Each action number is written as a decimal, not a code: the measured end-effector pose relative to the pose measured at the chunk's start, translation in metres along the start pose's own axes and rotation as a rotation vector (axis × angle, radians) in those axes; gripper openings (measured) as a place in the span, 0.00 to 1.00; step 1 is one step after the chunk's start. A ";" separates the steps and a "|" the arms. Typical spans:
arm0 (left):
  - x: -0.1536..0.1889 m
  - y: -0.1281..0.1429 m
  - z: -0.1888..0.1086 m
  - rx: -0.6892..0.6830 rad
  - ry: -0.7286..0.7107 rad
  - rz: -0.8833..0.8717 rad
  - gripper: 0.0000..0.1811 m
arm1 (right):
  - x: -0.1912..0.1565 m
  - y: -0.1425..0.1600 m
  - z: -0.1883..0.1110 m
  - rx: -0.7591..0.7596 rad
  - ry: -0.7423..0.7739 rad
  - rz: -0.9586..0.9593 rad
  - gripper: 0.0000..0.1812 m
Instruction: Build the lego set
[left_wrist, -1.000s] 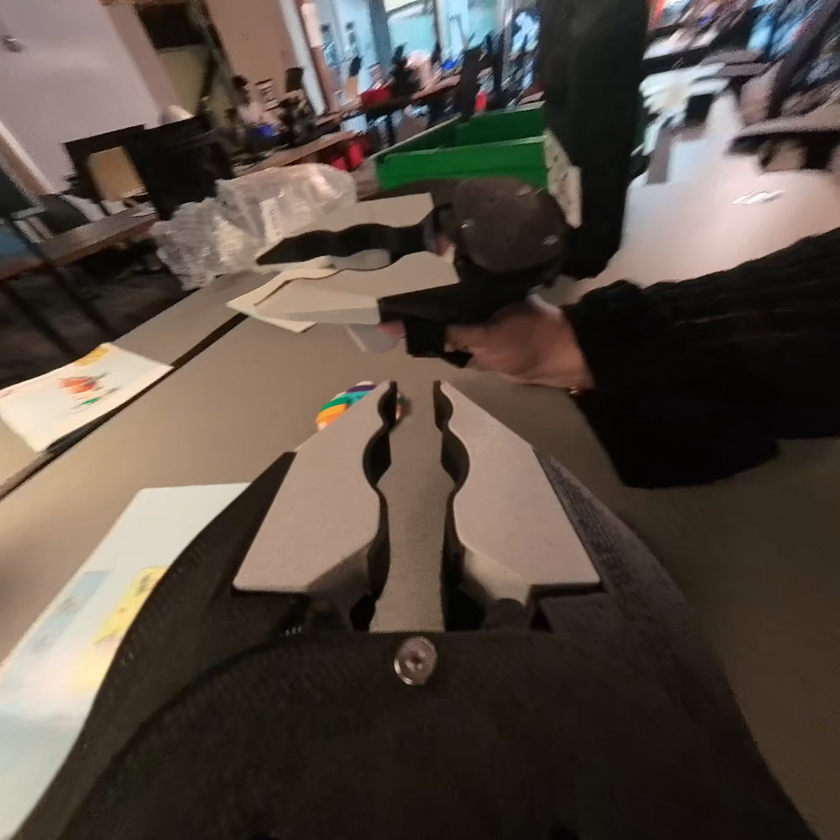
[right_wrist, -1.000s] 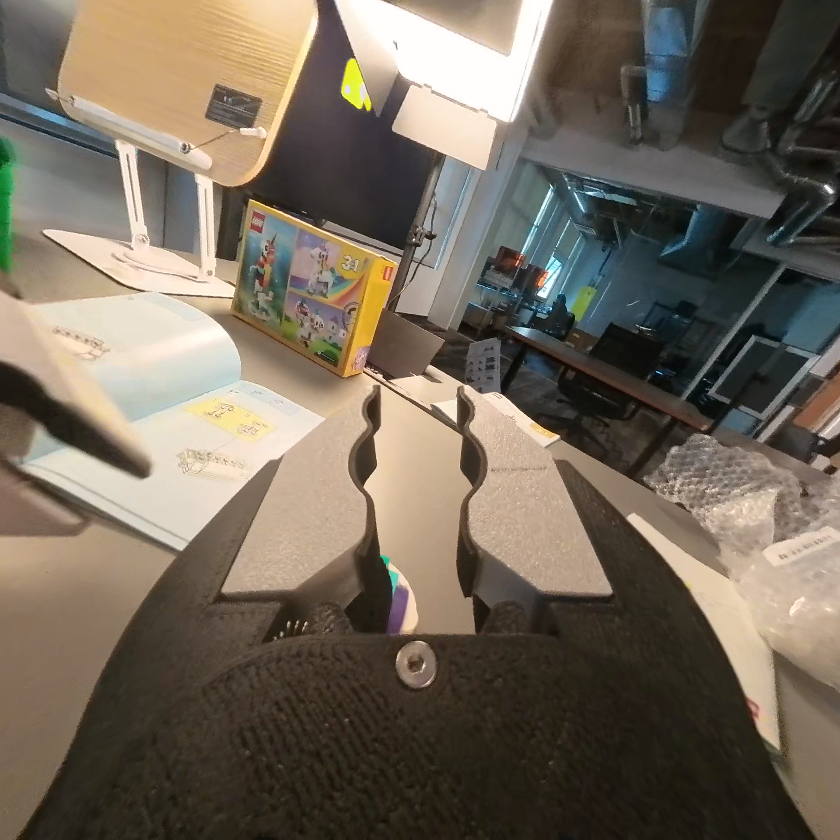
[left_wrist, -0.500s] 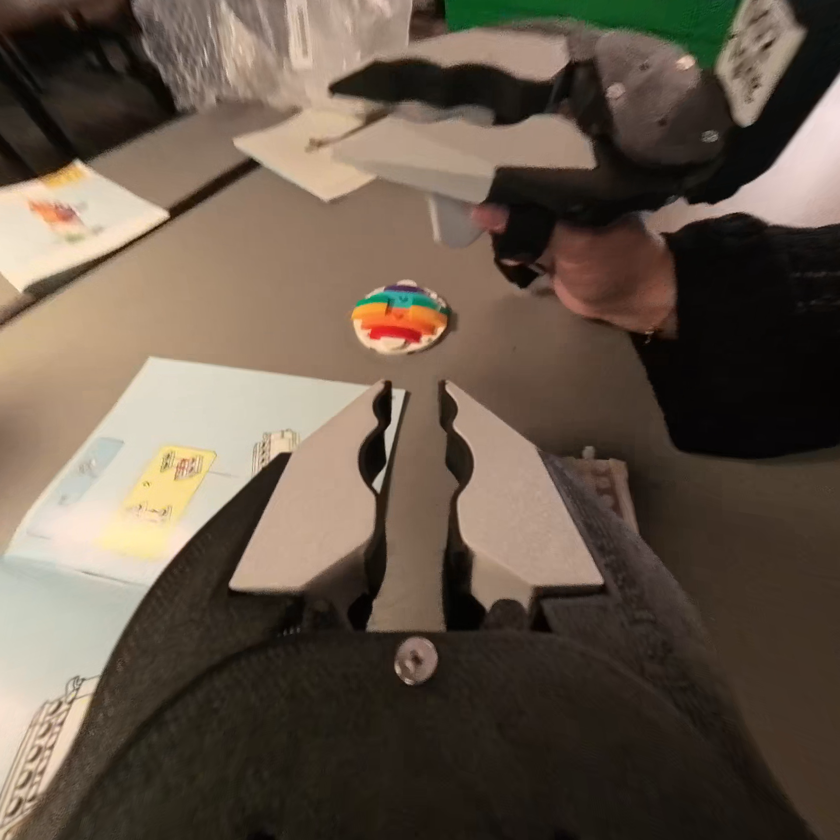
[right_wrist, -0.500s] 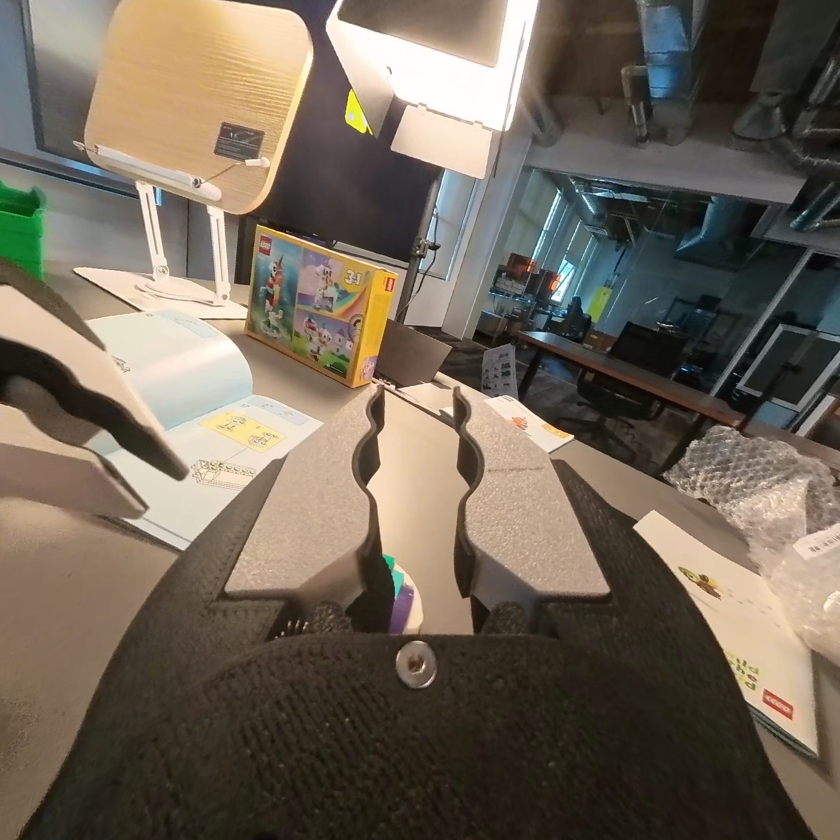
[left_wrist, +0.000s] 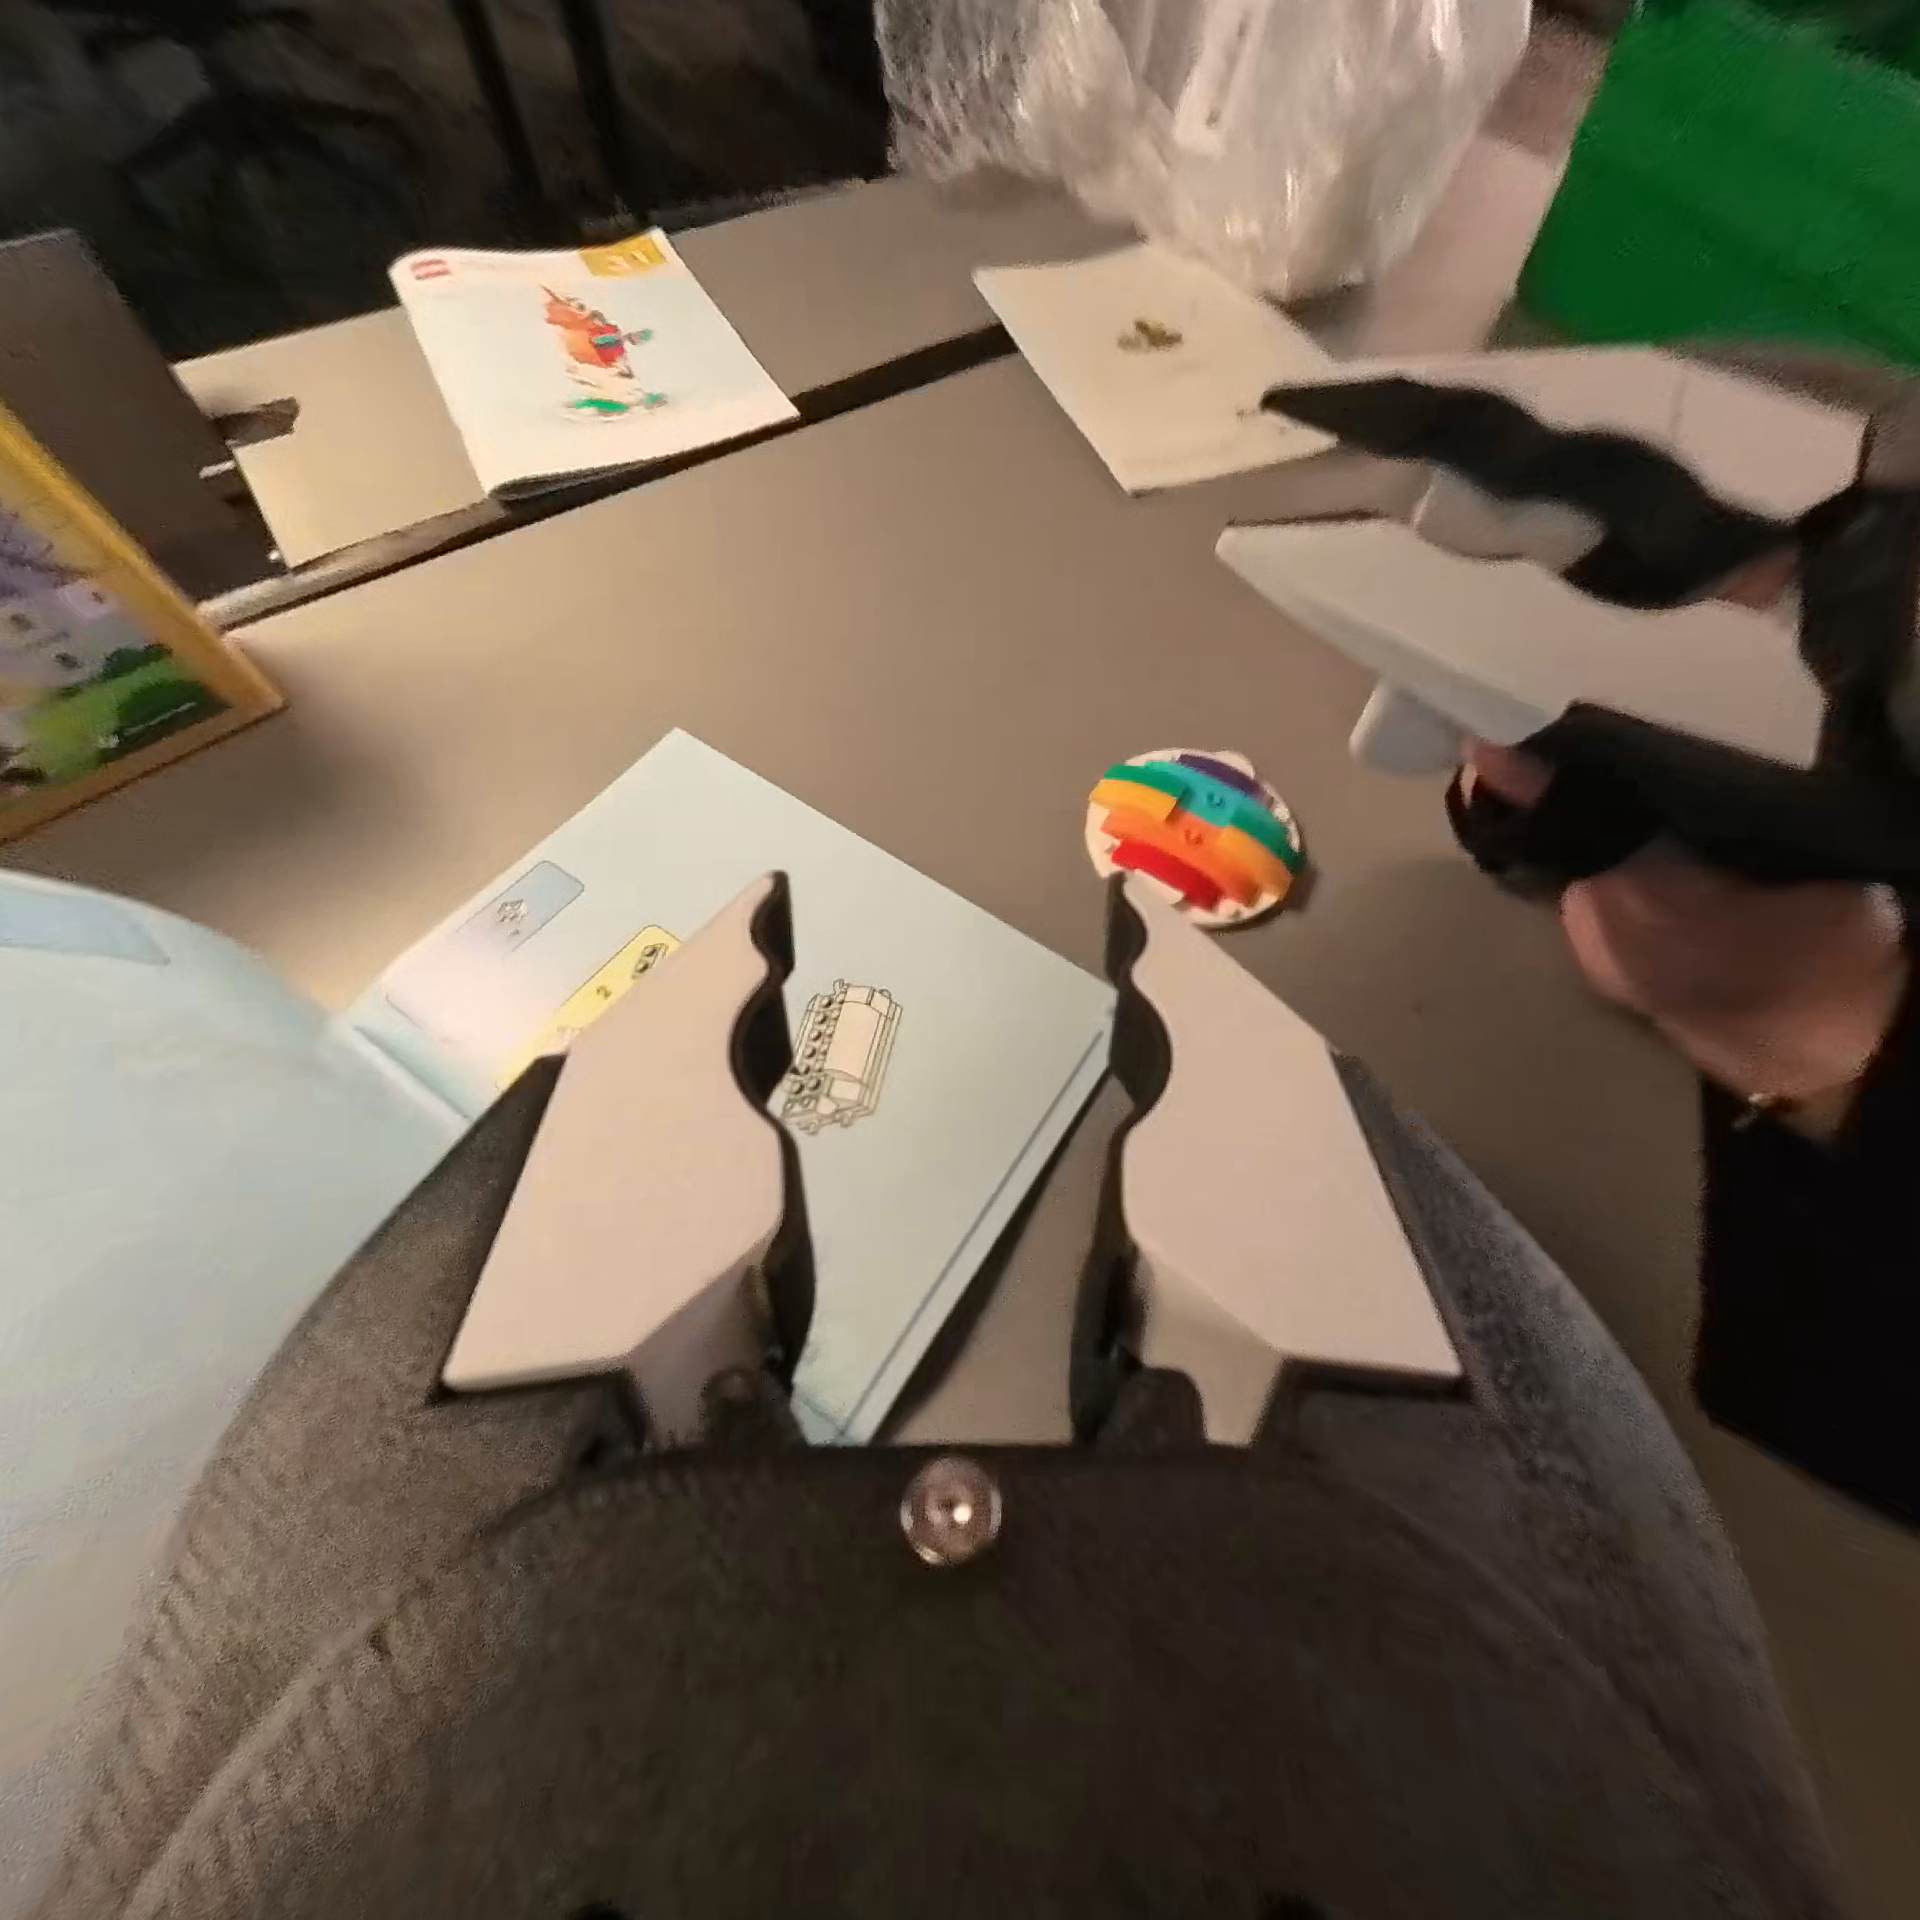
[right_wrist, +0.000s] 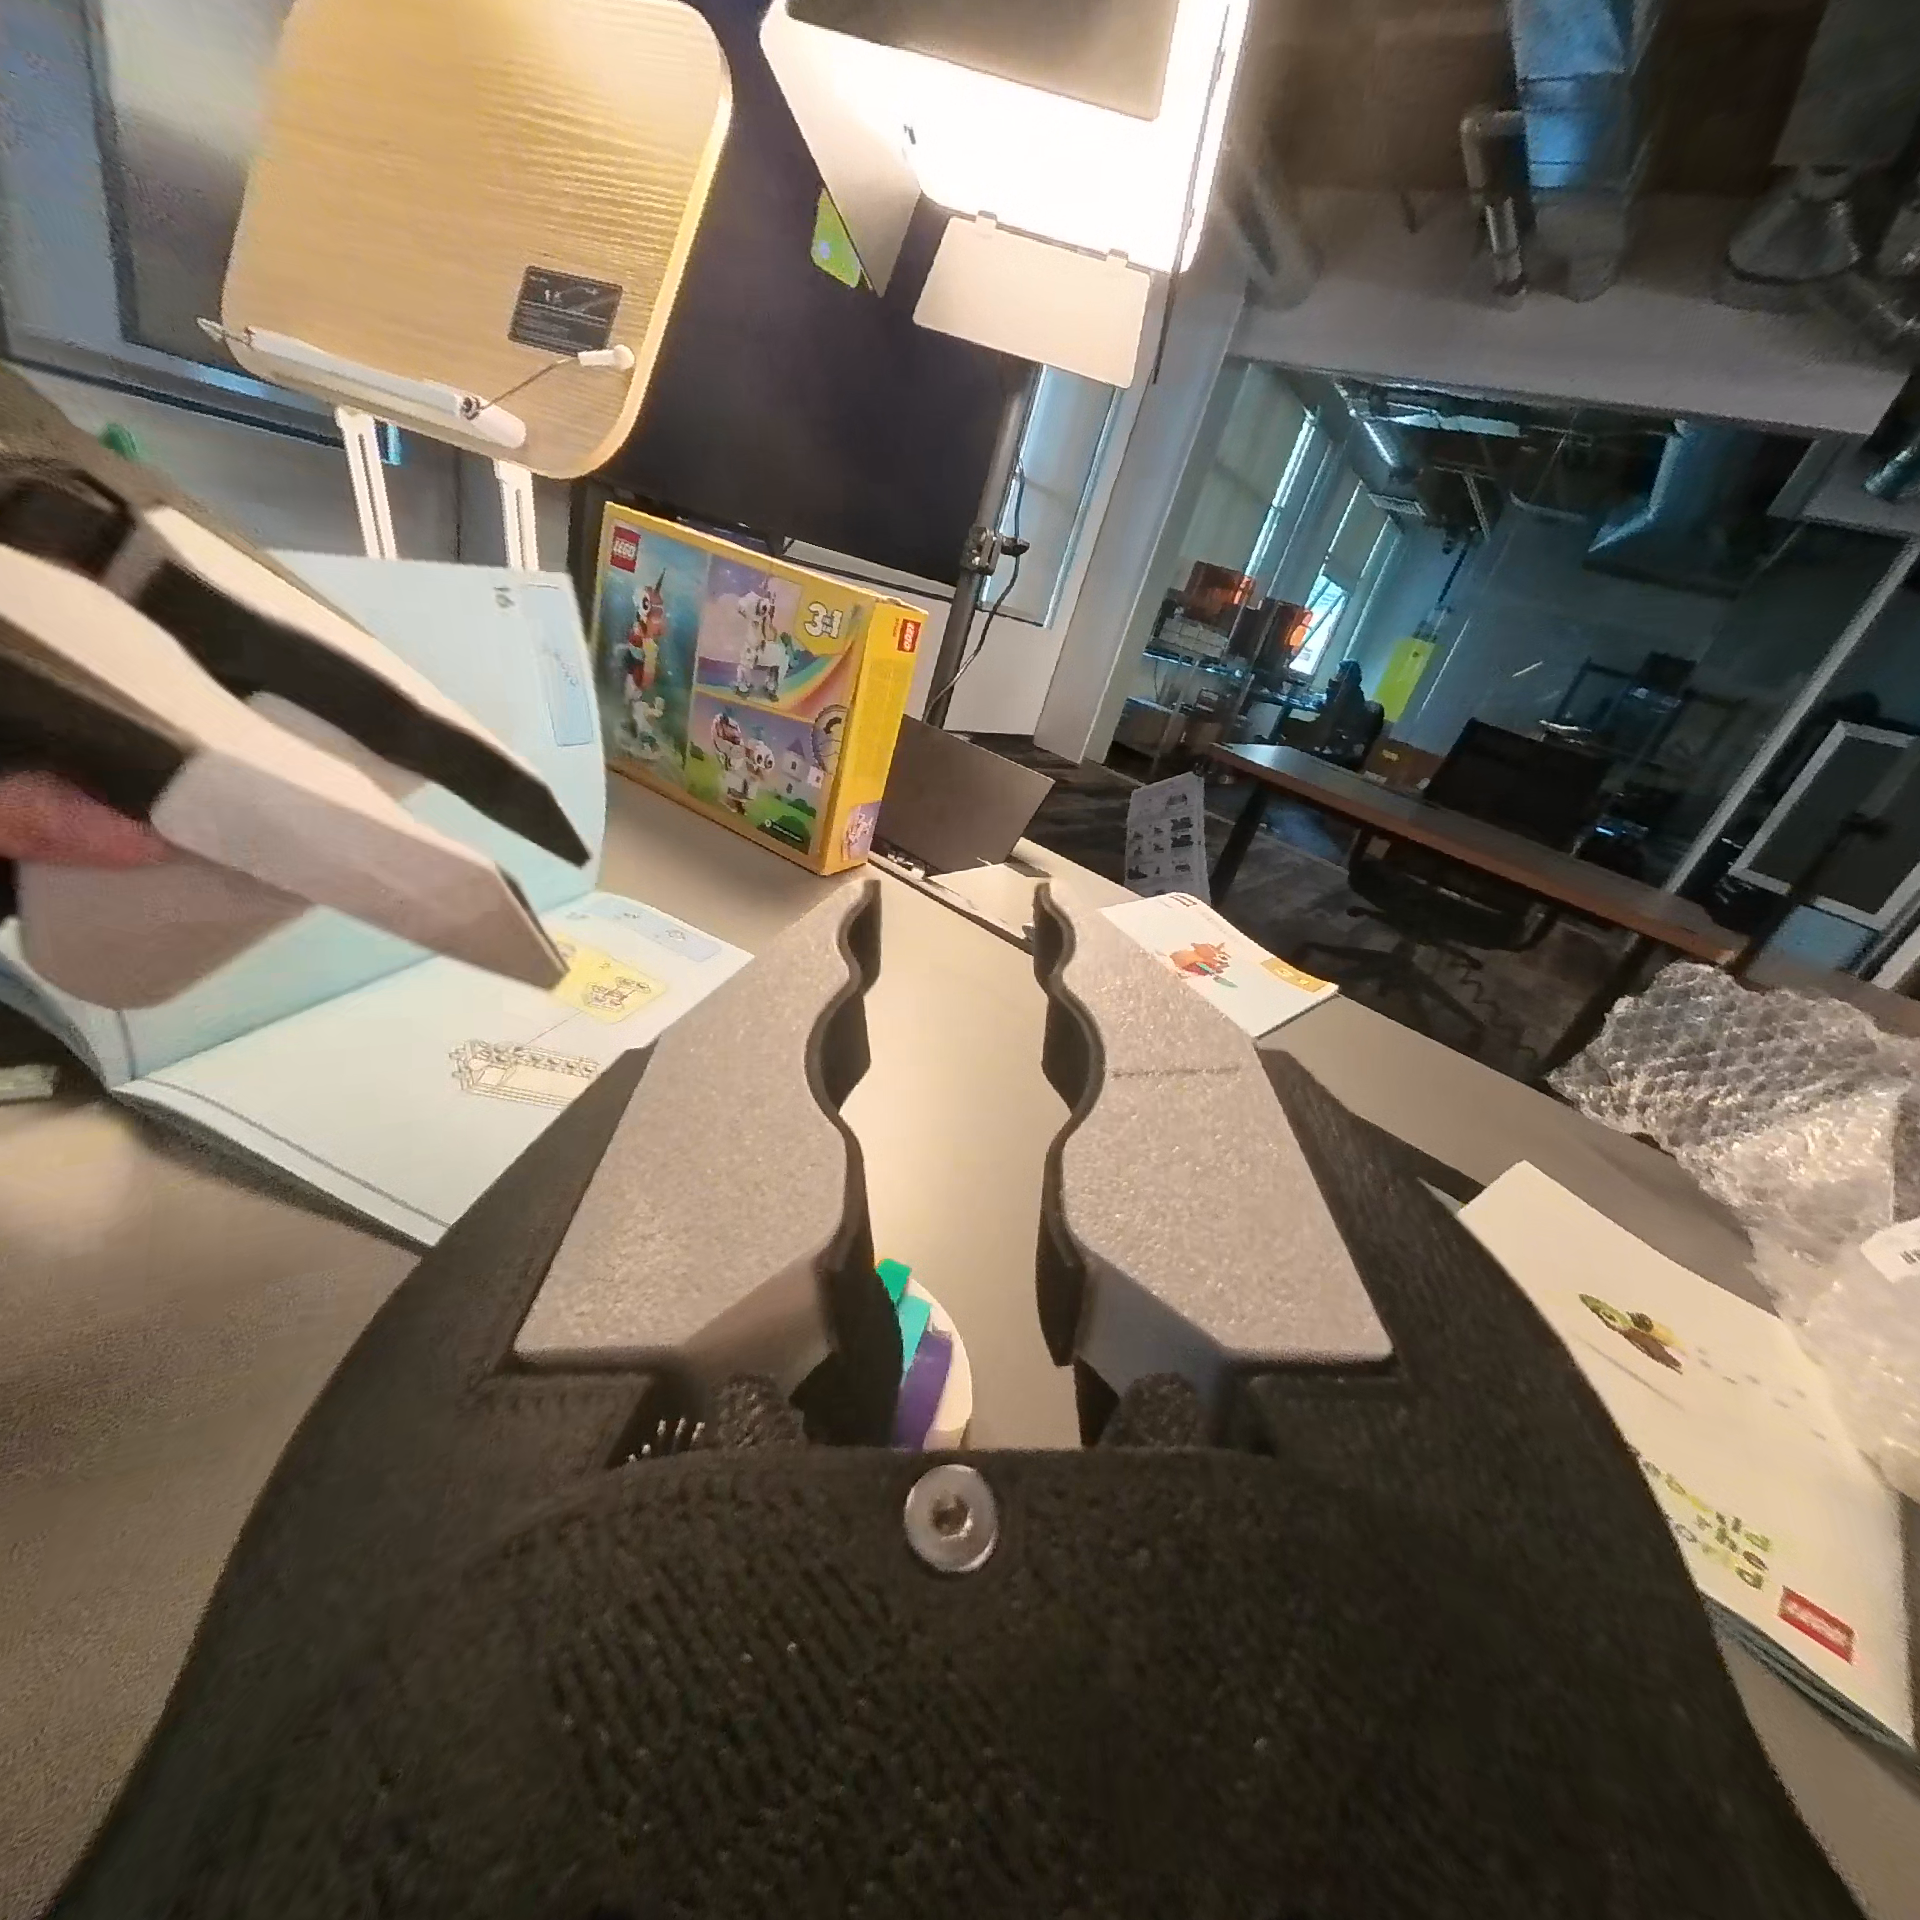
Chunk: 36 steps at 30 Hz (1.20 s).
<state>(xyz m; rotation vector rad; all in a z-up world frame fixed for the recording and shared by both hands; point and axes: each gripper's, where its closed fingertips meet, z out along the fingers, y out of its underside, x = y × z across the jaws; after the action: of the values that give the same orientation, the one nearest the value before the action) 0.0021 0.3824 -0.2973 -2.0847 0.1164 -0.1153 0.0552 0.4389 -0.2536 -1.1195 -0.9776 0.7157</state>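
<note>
Left wrist view: the left gripper (left_wrist: 945, 914) had swung down and spread its jaws wide over the open booklet (left_wrist: 914, 1049), empty. The rainbow piece (left_wrist: 1195, 836) lay on the desk (left_wrist: 831, 634) just ahead, so a pickup looked near.

Right wrist view: the right gripper (right_wrist: 956, 914) hovered above that piece (right_wrist: 920, 1361), jaws apart, holding nothing.
</note>
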 end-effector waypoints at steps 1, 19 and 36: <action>-0.001 0.000 -0.002 0.005 -0.005 -0.028 0.35 | 0.000 0.000 0.000 -0.003 0.001 0.003 0.15; -0.090 -0.002 -0.052 0.271 -0.228 -0.246 0.40 | 0.027 -0.007 -0.012 0.056 0.112 0.078 0.14; -0.022 0.009 -0.018 0.145 -0.010 0.100 0.36 | 0.016 -0.007 -0.009 0.044 0.065 0.047 0.14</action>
<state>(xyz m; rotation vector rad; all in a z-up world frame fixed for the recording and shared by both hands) -0.0224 0.3651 -0.2967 -1.9313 0.1998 -0.0511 0.0701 0.4469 -0.2433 -1.1234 -0.8792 0.7310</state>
